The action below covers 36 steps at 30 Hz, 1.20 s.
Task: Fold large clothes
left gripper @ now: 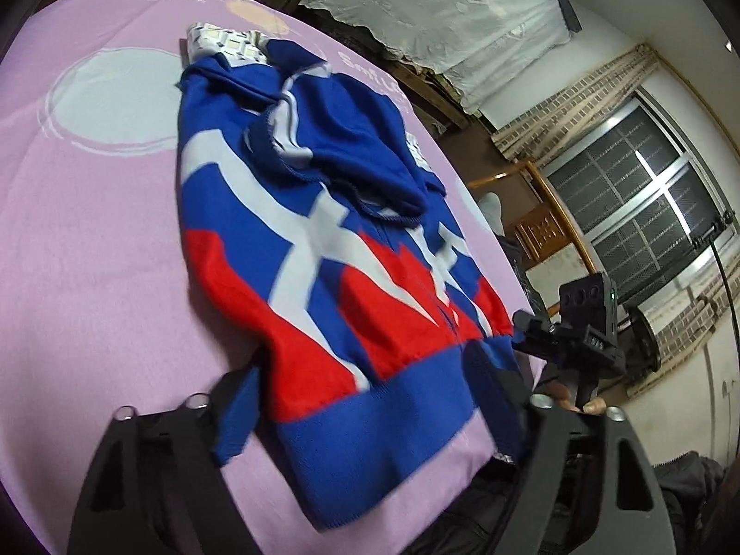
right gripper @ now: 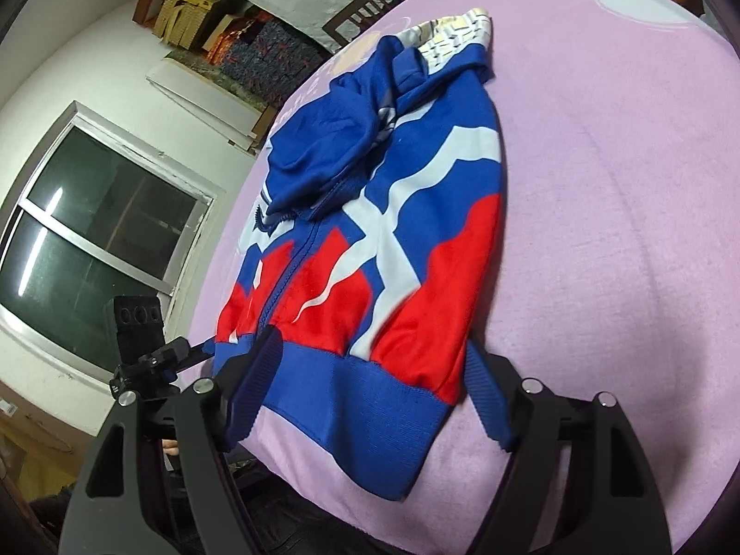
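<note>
On the left, the left gripper (left gripper: 365, 411) stood with its fingers spread wide, released, straddling the near blue hem of the jacket (left gripper: 319, 240) without gripping it. The jacket, blue with red and white panels, lay on the pink sheet (left gripper: 92, 254), sleeves and hood folded in over its upper half, hem toward the near edge. A white patterned cloth (left gripper: 226, 44) showed at its far end. On the right, the right gripper (right gripper: 370, 397) was likewise unclenched, its fingers either side of the hem. A window (right gripper: 97, 249) stood beyond the bed's left edge in the right wrist view.
</note>
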Each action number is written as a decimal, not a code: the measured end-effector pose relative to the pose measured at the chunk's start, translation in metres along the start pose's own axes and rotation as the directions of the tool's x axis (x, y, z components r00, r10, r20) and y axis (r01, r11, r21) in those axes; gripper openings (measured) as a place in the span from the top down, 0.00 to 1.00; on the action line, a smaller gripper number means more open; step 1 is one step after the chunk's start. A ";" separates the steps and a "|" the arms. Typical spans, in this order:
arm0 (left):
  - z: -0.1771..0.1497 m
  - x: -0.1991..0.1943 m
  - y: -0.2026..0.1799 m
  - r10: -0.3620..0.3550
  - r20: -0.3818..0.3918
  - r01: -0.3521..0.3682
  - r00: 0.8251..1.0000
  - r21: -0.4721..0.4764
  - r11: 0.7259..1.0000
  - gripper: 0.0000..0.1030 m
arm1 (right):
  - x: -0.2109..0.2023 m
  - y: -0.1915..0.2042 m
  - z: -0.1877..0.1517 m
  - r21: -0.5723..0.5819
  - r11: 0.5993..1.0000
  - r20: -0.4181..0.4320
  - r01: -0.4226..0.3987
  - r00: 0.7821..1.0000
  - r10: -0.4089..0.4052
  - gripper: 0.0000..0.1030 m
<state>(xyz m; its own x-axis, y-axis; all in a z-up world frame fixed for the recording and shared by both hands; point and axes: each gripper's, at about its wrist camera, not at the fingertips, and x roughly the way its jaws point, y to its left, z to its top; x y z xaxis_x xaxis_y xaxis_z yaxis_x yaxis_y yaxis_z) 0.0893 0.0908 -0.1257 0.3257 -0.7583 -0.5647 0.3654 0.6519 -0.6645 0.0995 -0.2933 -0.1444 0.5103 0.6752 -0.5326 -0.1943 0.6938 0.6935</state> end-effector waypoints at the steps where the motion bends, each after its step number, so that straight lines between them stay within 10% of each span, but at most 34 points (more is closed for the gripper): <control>1: 0.001 0.000 0.001 -0.002 -0.002 0.002 1.000 -0.005 1.000 0.29 | 0.001 -0.001 0.002 -0.001 1.000 0.001 0.003 1.000 -0.003 0.40; 12: -0.003 -0.001 0.003 0.024 0.014 -0.024 1.000 0.006 1.000 0.46 | 0.006 -0.007 0.004 -0.046 0.998 -0.005 0.034 0.999 -0.035 0.66; 16: 0.002 0.004 0.011 0.040 0.013 -0.040 0.999 -0.038 0.998 0.87 | 0.007 -0.003 0.001 -0.087 0.995 0.006 0.048 0.999 -0.048 0.66; 22: 0.003 -0.019 0.008 0.021 0.086 -0.018 0.996 -0.033 0.999 0.88 | 0.002 -0.003 0.000 -0.075 0.996 0.037 0.043 0.999 -0.040 0.83; 36: 0.072 -0.052 -0.041 0.052 0.196 -0.069 0.979 0.078 0.995 0.88 | -0.026 0.022 0.056 -0.045 0.982 0.067 -0.181 0.981 0.184 0.85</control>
<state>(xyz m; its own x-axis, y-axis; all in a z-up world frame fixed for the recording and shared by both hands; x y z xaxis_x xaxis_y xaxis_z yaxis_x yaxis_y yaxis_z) 0.1198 0.1043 -0.0339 0.5091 -0.7064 -0.4918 0.4093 0.7013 -0.5836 0.1292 -0.3095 -0.0878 0.5209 0.7730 -0.3622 -0.3211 0.5706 0.7559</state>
